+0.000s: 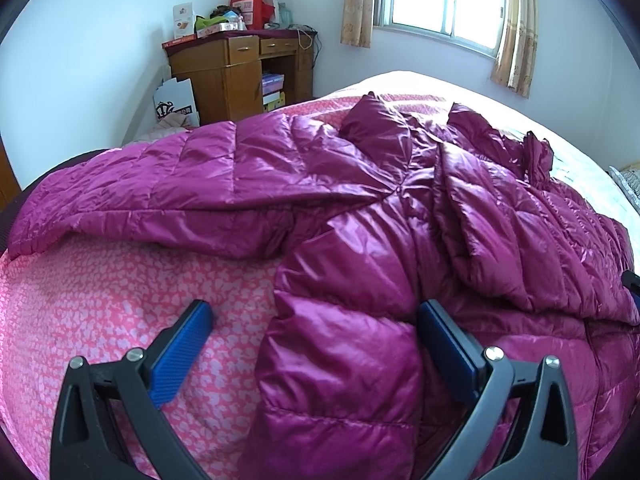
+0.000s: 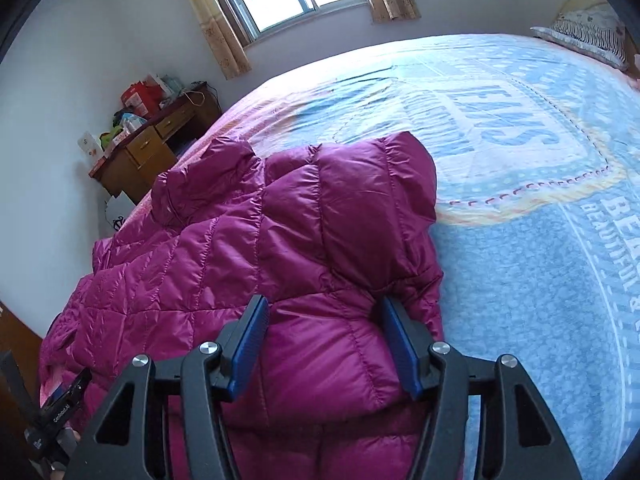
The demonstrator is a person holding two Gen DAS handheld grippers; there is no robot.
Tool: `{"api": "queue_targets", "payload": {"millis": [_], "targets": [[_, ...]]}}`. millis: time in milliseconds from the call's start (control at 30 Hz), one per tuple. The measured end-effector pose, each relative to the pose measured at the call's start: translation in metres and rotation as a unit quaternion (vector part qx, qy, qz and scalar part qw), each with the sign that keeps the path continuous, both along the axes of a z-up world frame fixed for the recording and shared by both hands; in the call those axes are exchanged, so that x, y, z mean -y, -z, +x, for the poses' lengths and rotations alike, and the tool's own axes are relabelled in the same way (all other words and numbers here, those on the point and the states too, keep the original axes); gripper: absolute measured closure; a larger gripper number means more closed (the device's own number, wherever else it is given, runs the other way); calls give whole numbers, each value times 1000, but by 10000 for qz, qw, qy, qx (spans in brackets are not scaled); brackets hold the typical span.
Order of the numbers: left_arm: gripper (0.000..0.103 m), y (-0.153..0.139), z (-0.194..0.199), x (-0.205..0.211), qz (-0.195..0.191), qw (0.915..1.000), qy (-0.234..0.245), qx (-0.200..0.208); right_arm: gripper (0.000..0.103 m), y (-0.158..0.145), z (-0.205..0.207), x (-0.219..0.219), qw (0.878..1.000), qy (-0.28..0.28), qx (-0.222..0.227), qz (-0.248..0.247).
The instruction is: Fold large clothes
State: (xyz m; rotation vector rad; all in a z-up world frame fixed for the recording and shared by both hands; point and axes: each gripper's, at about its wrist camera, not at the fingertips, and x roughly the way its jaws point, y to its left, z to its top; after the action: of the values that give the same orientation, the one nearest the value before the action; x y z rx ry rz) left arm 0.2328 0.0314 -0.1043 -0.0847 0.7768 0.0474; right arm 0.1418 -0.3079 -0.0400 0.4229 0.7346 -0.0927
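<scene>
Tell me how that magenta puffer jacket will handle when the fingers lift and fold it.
The puffer jacket will probably be floppy: it already drapes in loose creases over the bed. Its glossy shell looks slick, so it may slip from the left gripper or the right gripper. The quilted padding suggests it is light for its bulk and may spring back after folding.

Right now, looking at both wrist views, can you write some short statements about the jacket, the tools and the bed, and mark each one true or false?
1. The jacket is purple and quilted. True.
2. The left tool is shut tight on a sleeve. False: its fingers stand wide apart, with jacket fabric between them.
3. The right tool is open, with jacket fabric between its fingers. True.
4. The jacket lies on the floor. False: it lies on the bed.
5. A wooden desk stands by the wall. True.
</scene>
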Motion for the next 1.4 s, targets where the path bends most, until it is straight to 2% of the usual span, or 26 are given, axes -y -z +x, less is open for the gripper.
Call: {"api": "queue_targets", "payload": {"millis": [100, 233, 300, 400, 467, 600, 700, 800, 933, 967, 1000, 1067, 1133, 1167, 1233, 1267, 1333, 1400], "targets": [[0, 0, 0, 0, 1, 10000, 2, -4, 43, -7, -10, -3, 9998, 62, 181, -62], [0, -2, 0, -2, -14, 9999, 45, -146, 43, -30, -36, -22, 9939, 107, 875, -668], [0, -8, -7, -13, -198, 9996, 71, -193, 43, -38, -42, -36, 9884, 49, 1076, -1073], [0, -28, -23, -53, -600, 9974, -396, 63, 43, -42, -39, -53, 9819, -95, 1080, -1552], [0, -43, -31, -97, -882, 9911, -951, 296, 43, -42, -35, -59, 9801, -196, 1017, -1691], [0, -65, -31, -183, -909, 9718, -2092, 600, 42, -40, -30, -53, 9829, -169, 900, -1596], [2, -61, -18, -230, -817, 9572, -2746, 407, 42, -36, -29, -46, 9866, -68, 807, -1417], [20, -43, -6, -258, -1135, 9473, -2994, 24, 42, -32, -29, -39, 9894, 48, 722, -1260], [21, -16, 6, -268, -1893, 9355, -2968, -314, 42, -30, -28, -35, 9905, 111, 669, -1200], [21, -11, 10, -267, -1973, 9343, -2942, -396, 42, -30, -28, -35, 9904, 112, 659, -1209], [21, -11, 12, -263, -1890, 9362, -2941, -369, 42, -30, -28, -36, 9904, 110, 648, -1219], [31, -10, 16, -254, -1711, 9409, -2895, -408, 42, -30, -27, -36, 9903, 118, 618, -1238], [49, -11, 18, -249, -1507, 9441, -2902, -429, 42, -30, -27, -35, 9905, 123, 601, -1230], [53, -13, 16, -246, -1450, 9445, -2916, -428, 42, -29, -27, -34, 9906, 130, 591, -1223], [77, -13, 16, -247, -1462, 9459, -2866, -416, 42, -29, -27, -33, 9910, 148, 581, -1198], [83, -14, 15, -246, -1469, 9467, -2838, -403, 42, -29, -27, -33, 9912, 158, 580, -1183], [90, -18, 11, -247, -1436, 9482, -2810, -374, 42, -28, -28, -31, 9916, 179, 580, -1146], [93, -32, 12, -239, -1168, 9514, -2842, -212, 42, -28, -28, -29, 9918, 191, 580, -1119]]}}
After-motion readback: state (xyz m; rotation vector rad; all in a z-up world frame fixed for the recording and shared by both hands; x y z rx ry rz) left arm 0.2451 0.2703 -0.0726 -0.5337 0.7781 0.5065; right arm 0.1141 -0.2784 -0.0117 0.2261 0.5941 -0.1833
